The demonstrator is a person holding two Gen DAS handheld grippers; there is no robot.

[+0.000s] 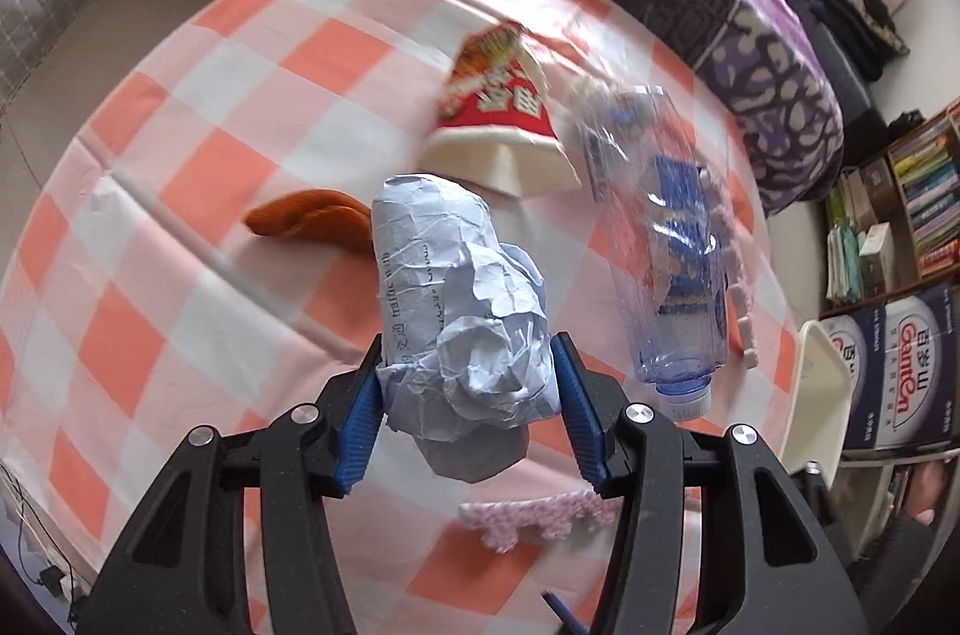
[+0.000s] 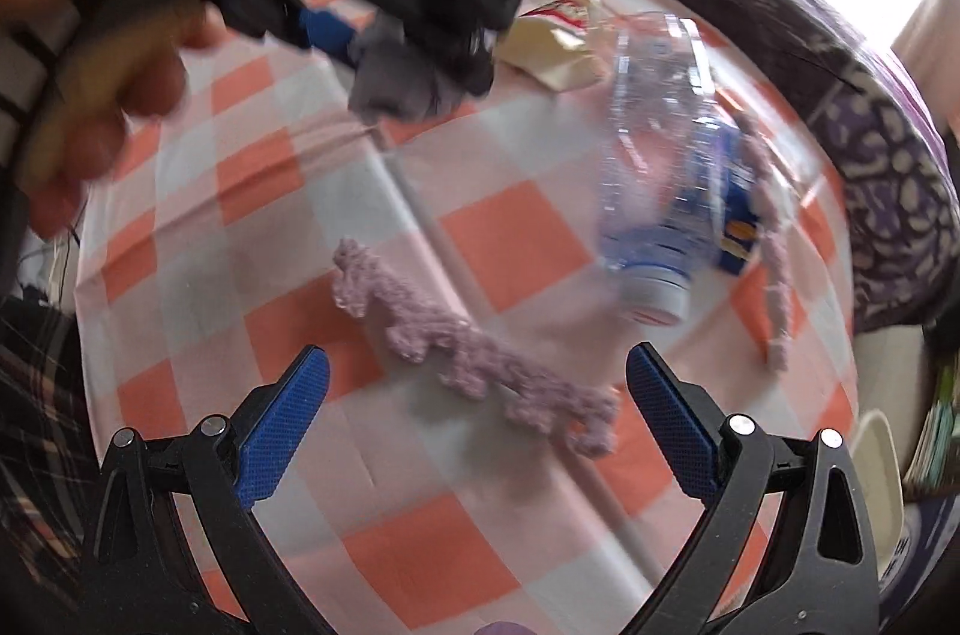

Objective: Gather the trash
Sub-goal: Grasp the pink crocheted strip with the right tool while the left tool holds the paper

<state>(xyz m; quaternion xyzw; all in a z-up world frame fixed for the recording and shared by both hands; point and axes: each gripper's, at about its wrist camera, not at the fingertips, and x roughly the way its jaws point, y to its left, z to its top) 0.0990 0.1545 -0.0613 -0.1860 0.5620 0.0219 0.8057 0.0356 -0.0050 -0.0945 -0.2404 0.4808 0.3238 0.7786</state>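
My left gripper (image 1: 468, 365) is shut on a crumpled ball of white paper (image 1: 462, 311) and holds it above the checked tablecloth (image 1: 180, 191). A crushed clear plastic bottle (image 1: 666, 245) with a blue label lies to its right, cap toward me; it also shows in the right wrist view (image 2: 660, 167). A red and cream paper carton (image 1: 504, 113) lies beyond it. My right gripper (image 2: 477, 377) is open and empty above a pink knitted strip (image 2: 480, 359). The left gripper and the hand holding it (image 2: 120, 83) cross the upper left of the right wrist view.
An orange cloth piece (image 1: 306, 218) lies left of the paper ball. The pink strip (image 1: 534, 515) also shows under my left gripper. A purple patterned blanket (image 1: 750, 23) borders the far side. A bookshelf (image 1: 918, 191), a Ganten box (image 1: 906, 365) and a white bin rim (image 1: 822, 395) stand right.
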